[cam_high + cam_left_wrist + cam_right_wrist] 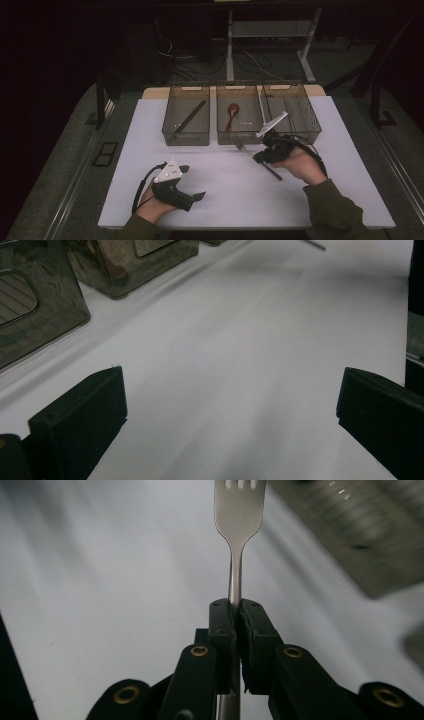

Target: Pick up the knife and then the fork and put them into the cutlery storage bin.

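A white desk (240,195) stands in a dark room, three bins (186,116) along its far edge. The right claw (235,611) clamps a fork (239,510); the left claw (230,405) gapes wide, holding nothing.

No writing, label, brand, number or sign can be read anywhere in these pictures. The three bins (186,116) along the far side of the table (240,195) carry pale strips at their rims (too small and dim to show any print), and the fork (238,525) clamped in the right gripper (236,611) bears no legible stamp on its handle.
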The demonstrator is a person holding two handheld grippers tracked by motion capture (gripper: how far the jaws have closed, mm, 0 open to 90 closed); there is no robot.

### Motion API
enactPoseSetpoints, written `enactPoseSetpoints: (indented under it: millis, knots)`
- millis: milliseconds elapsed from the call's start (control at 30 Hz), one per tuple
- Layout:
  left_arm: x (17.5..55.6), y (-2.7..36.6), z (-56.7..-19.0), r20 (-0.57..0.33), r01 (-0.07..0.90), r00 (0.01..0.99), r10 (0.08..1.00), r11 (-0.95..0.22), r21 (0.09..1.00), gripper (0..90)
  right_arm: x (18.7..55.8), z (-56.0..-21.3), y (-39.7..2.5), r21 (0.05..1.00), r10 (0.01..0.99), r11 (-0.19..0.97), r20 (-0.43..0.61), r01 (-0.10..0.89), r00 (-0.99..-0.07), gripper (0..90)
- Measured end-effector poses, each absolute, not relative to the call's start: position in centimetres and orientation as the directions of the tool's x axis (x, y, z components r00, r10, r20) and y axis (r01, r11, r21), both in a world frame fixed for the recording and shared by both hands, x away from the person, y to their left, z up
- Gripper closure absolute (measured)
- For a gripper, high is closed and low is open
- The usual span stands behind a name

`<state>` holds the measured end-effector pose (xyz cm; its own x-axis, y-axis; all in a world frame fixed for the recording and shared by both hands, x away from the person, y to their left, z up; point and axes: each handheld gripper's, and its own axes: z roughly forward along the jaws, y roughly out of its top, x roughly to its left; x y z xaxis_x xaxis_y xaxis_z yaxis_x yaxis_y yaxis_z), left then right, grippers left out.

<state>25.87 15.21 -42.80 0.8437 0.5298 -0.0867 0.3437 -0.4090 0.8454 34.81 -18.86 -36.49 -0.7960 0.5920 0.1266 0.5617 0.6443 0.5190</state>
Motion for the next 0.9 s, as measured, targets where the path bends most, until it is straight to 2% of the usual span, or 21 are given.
enactPoseSetpoints:
  millis: [267, 500, 700, 900]
  knots:
    - [25.9, 15.2, -42.8, -0.087, 0.344, 0.843, 0.53, -0.409, 0.845, 0.0, 37.5, -33.0, -23.8, 0.61, 0.695, 0.516, 0.111, 0.601, -0.71, 84.8]
    - [25.9, 15.3, -42.8, -0.088, 0.343, 0.844, 0.528, -0.407, 0.846, 0.0, 41.1, -30.9, -26.9, 0.653, 0.786, 0.429, 0.069, 0.623, -0.614, 84.8]
    - [26.0, 15.4, -42.8, -0.09, 0.344, 0.845, 0.527, -0.407, 0.846, 0.0, 44.7, -30.9, -28.6, 0.668, 0.835, 0.392, 0.03, 0.633, -0.549, 84.7]
    - [26.1, 15.4, -42.9, -0.092, 0.344, 0.848, 0.523, -0.409, 0.845, 0.0, 47.0, -32.9, -29.9, 0.649, 0.872, 0.367, 0.009, 0.666, -0.489, 84.7]
